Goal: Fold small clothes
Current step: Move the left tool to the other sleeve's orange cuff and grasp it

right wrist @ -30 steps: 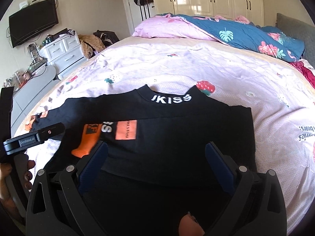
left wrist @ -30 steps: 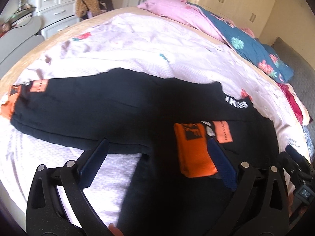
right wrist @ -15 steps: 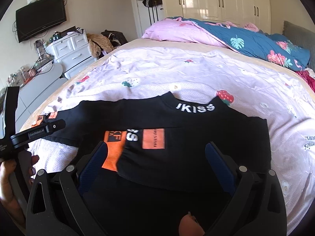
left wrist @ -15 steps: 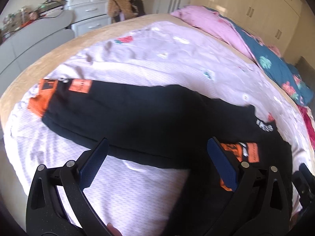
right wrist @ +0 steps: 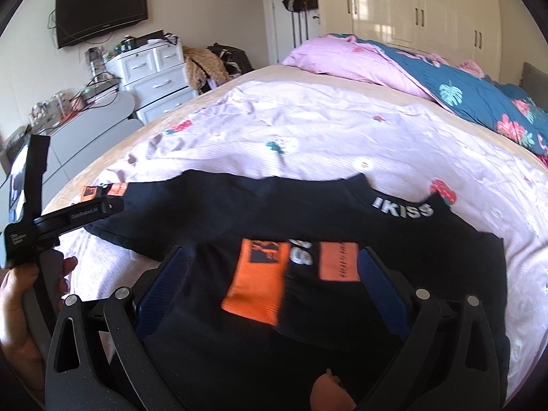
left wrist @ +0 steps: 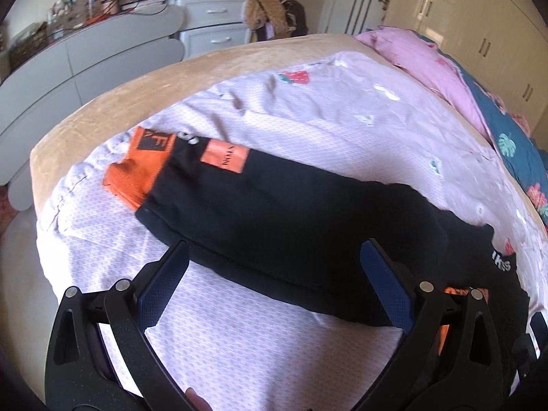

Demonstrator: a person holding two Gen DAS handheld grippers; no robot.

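A small black long-sleeved top point(right wrist: 342, 308) with a white "IKISS" collar point(right wrist: 402, 210) lies flat on the bed. One sleeve is folded across the chest, its orange cuff point(right wrist: 255, 282) pointing toward me. The other sleeve point(left wrist: 274, 219) stretches out to the left, ending in an orange cuff point(left wrist: 140, 167) near the bed's edge. My left gripper point(left wrist: 274, 284) is open and empty, just above the near edge of that outstretched sleeve. My right gripper point(right wrist: 270, 291) is open and empty over the folded sleeve. The left gripper's body also shows in the right wrist view point(right wrist: 68, 215).
The top lies on a pale pink printed sheet point(right wrist: 308, 130). A pink and blue floral duvet point(right wrist: 445, 82) is piled at the far right. The bed's tan edge point(left wrist: 102, 102) runs left, with a grey rounded desk point(left wrist: 85, 58) and white drawers point(right wrist: 154, 68) beyond.
My left gripper has swung left from the folded sleeve toward the outstretched sleeve, whose orange cuff is now nearer centre. My right gripper has drifted a little left over the chest. Both stayed open.
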